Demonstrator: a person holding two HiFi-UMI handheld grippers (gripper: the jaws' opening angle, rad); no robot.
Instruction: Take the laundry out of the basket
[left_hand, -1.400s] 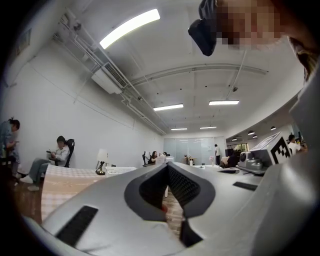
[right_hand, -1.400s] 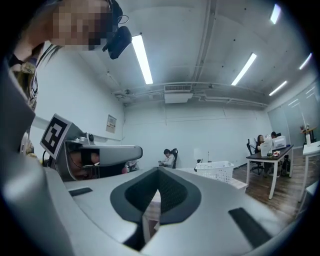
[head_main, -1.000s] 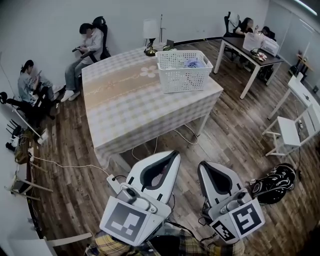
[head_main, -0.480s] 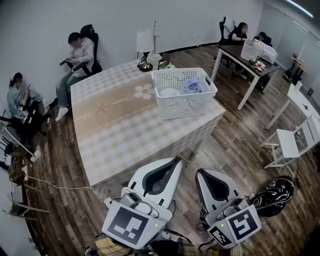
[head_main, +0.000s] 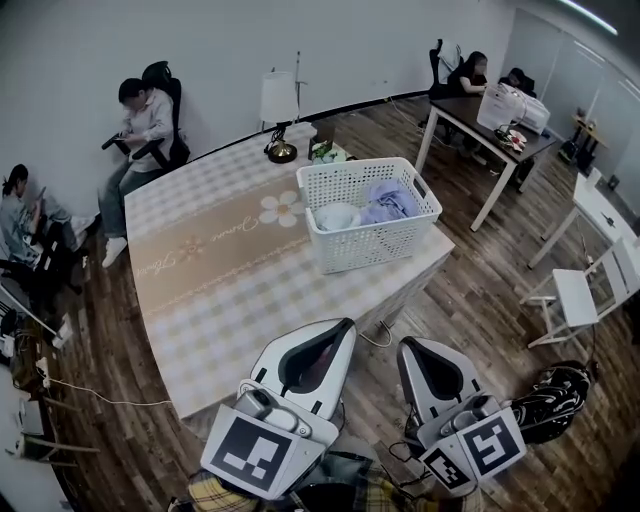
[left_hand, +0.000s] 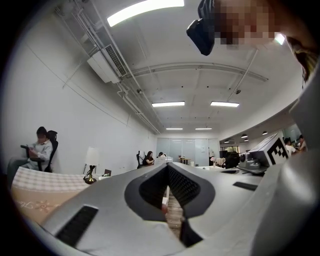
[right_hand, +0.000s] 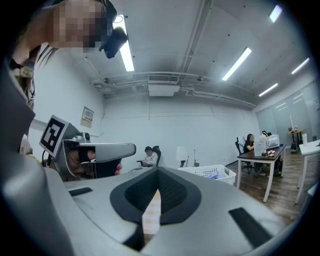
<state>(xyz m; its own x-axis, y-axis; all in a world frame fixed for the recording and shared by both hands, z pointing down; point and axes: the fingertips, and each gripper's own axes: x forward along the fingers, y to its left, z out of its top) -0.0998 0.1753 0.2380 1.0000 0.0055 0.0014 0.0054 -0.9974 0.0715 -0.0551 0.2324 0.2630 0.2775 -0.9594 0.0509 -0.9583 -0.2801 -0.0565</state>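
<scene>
A white plastic laundry basket (head_main: 372, 215) stands on the right part of a checked tablecloth table (head_main: 220, 290). Pale blue and white laundry (head_main: 385, 200) lies inside it. My left gripper (head_main: 340, 326) is held level short of the table's near edge, jaws shut and empty. My right gripper (head_main: 408, 346) is beside it over the wooden floor, also shut and empty. In the right gripper view the basket (right_hand: 210, 173) shows ahead to the right, with the left gripper (right_hand: 131, 148) at the left. The left gripper view looks along shut jaws (left_hand: 166, 167) toward the table (left_hand: 35, 182).
A table lamp (head_main: 277, 110) stands at the table's far edge. Seated people (head_main: 135, 120) are at the back left, and others sit at a desk (head_main: 490, 115) at the back right. A white chair (head_main: 580, 290) and a dark bag (head_main: 555, 395) are on the floor at right.
The table and basket have come closer and lower in the head view as I walk toward them. Both grippers advance together, still shut.
</scene>
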